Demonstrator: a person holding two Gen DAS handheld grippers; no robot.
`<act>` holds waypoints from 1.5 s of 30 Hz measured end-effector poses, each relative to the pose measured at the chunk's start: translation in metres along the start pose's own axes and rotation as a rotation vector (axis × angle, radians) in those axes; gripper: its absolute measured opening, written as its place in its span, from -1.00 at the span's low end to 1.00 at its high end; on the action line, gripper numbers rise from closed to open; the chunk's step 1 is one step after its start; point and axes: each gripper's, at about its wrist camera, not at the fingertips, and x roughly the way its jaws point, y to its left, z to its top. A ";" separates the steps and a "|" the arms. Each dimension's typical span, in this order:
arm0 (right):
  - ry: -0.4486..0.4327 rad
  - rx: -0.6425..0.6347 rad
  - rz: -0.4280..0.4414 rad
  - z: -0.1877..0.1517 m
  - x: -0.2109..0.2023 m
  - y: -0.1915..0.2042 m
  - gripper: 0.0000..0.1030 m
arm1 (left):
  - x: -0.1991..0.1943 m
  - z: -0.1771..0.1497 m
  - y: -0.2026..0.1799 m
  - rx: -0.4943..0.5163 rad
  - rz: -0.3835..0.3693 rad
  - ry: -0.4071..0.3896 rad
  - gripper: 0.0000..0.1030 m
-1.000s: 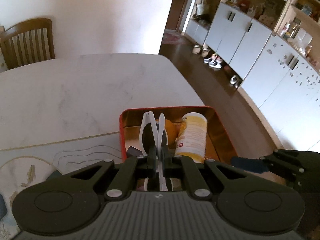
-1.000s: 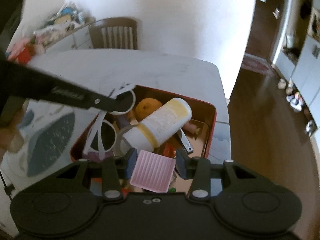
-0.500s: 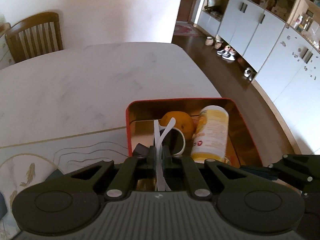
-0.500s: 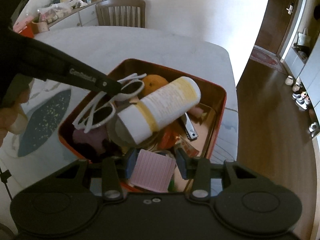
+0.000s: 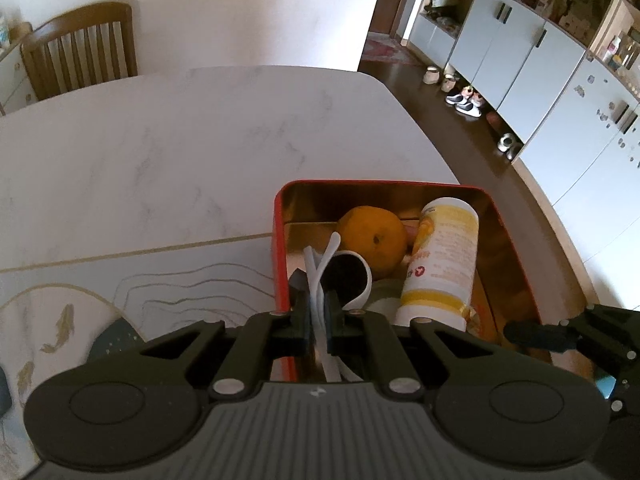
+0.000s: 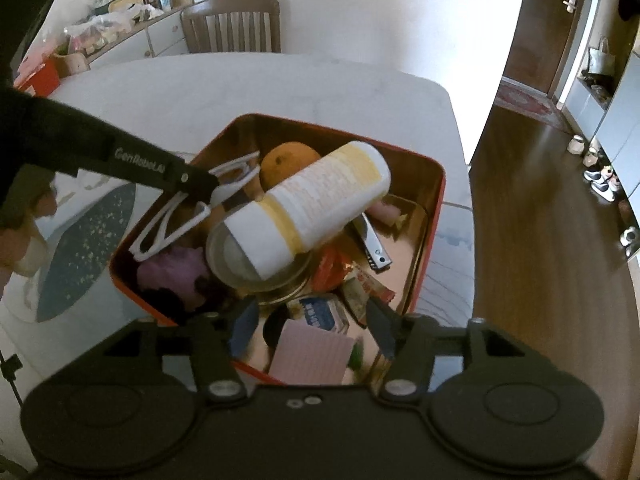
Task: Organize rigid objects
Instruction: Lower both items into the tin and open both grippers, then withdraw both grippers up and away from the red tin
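- The white-framed sunglasses (image 5: 338, 276) hang over the left side of the red tin (image 6: 434, 208), their thin arms pinched between the pads of the left hand-held gripper (image 5: 318, 312), whose jaws are all but shut on them.
- From the other side, the sunglasses (image 6: 188, 212) slant down toward a purple soft thing (image 6: 172, 272) in the tin's near left corner; whether they touch it I cannot tell.
- A white and yellow bottle (image 6: 316, 204) lies tilted across the middle of the tin, its white cap end over a round glass jar (image 6: 280, 276).
- An orange (image 5: 374, 238) sits at the tin's far end, just beside the bottle.
- A metal nail clipper (image 6: 372, 240) lies on the tin's floor to the right of the bottle, with small packets near it.
- A pink ribbed card (image 6: 310, 354) lies at the tin's near edge, between the fingers of the right hand-held gripper (image 6: 312, 328); its jaws are opening and the pads stand clear of the card.
- The tin stands on the pale marble tabletop (image 5: 160, 152), beside a placemat (image 5: 60, 300) with fish drawn on it.
- A wooden chair (image 5: 80, 52) stands at the far side.
- A person's hand (image 6: 16, 236) shows at the left edge, behind the left tool.
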 end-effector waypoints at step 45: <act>-0.403 0.302 -0.082 -0.034 -0.141 0.037 1.00 | -0.164 -0.073 -0.005 0.222 -0.149 -0.275 0.96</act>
